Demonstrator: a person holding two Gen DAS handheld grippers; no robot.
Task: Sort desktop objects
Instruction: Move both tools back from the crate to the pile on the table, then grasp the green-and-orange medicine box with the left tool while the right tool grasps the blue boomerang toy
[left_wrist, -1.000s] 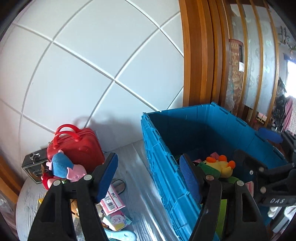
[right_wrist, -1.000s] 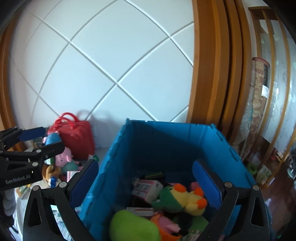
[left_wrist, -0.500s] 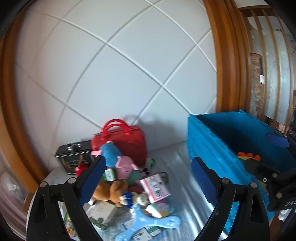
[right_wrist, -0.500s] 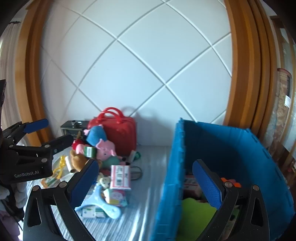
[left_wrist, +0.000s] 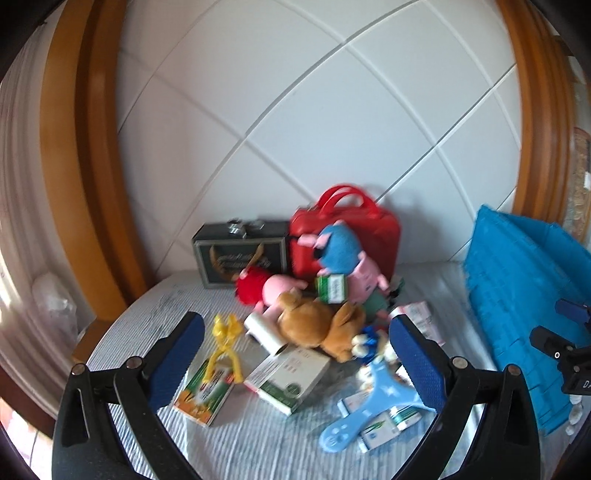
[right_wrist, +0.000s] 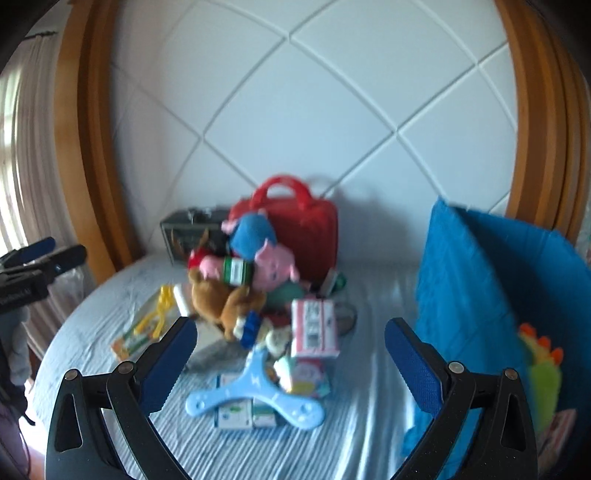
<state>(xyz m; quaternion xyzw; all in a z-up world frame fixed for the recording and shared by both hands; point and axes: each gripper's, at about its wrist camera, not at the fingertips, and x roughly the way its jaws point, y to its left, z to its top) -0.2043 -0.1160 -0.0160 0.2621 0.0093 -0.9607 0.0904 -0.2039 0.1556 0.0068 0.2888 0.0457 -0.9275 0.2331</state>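
A pile of toys and boxes lies on the striped tablecloth (left_wrist: 240, 443): a brown plush (left_wrist: 317, 325), a pink pig plush in blue (left_wrist: 340, 251), a white-green box (left_wrist: 291, 376), an orange box (left_wrist: 203, 391), a yellow clip toy (left_wrist: 225, 343) and a light-blue plastic hanger (left_wrist: 373, 402). My left gripper (left_wrist: 295, 325) hangs in front of the pile, its jaws opening with nothing between them. My right gripper (right_wrist: 289, 326) is open and empty, facing the hanger (right_wrist: 255, 391) and a pink box (right_wrist: 314, 328). The blue crate (right_wrist: 480, 280) stands to the right.
A red carry case (left_wrist: 351, 229) and a black tin box (left_wrist: 240, 254) stand against the white panelled wall behind the pile. A green and orange plush (right_wrist: 543, 365) lies in the crate. The round table's edge curves away at the left, by wooden trim and a curtain.
Both views have swung left from the blue crate to the pile on the table, and lower. The left jaws have spread wider; the right jaws stayed wide.
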